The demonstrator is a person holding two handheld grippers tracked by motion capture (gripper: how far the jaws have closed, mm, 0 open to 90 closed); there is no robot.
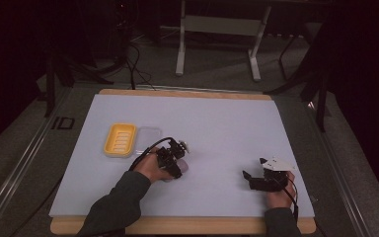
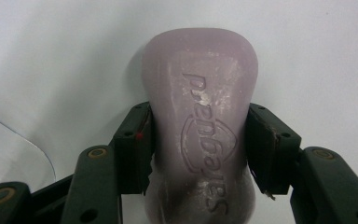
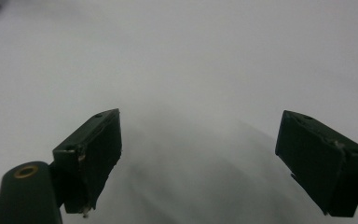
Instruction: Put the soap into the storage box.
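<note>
left gripper (image 2: 199, 144) pinches a pale bar of soap (image 2: 200, 107); right gripper (image 3: 198, 158) rests low, jaws spread.

White table (image 1: 217, 123), grey floor (image 1: 217, 69), metal frame legs (image 1: 180, 54) beyond

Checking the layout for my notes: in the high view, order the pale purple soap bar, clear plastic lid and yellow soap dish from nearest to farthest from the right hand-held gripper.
1. Pale purple soap bar, left of the right hand-held gripper, between the left hand-held gripper's jaws.
2. Clear plastic lid, farther left.
3. Yellow soap dish, leftmost.
</note>
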